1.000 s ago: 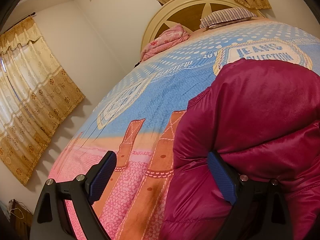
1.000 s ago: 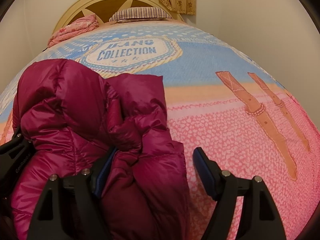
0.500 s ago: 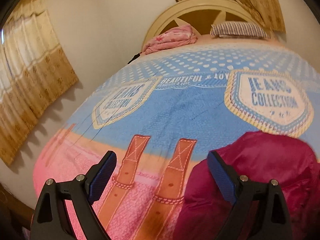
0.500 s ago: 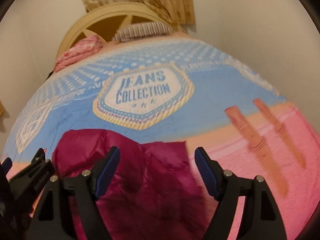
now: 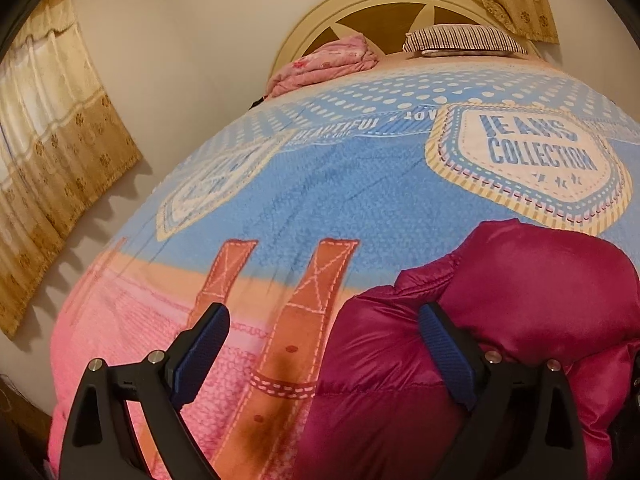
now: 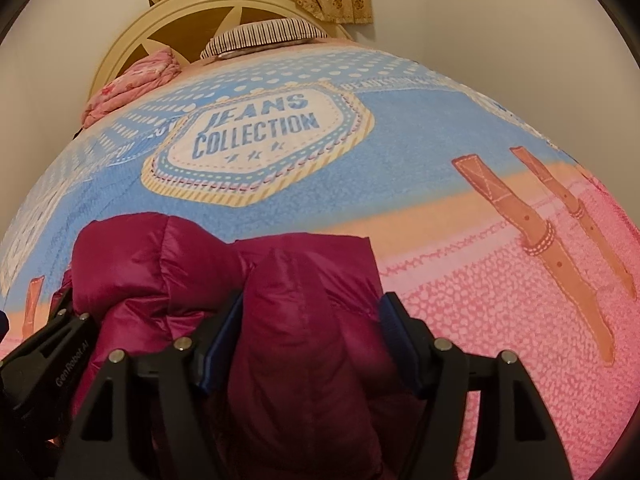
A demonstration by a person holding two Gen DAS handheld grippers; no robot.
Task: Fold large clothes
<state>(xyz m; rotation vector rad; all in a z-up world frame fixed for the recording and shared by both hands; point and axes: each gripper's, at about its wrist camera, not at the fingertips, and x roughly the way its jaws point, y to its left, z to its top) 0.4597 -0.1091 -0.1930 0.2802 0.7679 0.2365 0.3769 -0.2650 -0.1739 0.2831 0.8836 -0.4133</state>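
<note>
A puffy magenta down jacket [image 5: 500, 320] lies bunched near the foot of the bed; it also shows in the right wrist view [image 6: 224, 272]. My left gripper [image 5: 320, 348] is open, its right finger against the jacket's left side, its left finger over bare bedspread. My right gripper [image 6: 312, 332] is open with a thick fold of the jacket between its fingers, which touch it on both sides without pinching it flat. The left gripper's body [image 6: 48, 344] shows at the left edge of the right wrist view.
The bed carries a blue and pink bedspread [image 5: 320, 184] with a "Jeans Collection" print. A folded pink blanket [image 5: 324, 64] and a striped pillow [image 5: 460, 40] lie by the round headboard [image 5: 384, 0]. Curtains [image 5: 52, 152] hang at the left wall.
Both grippers rose and pulled back from the jacket, then came down again; the right one now straddles a fold of the jacket, and the left one sits at its left side.
</note>
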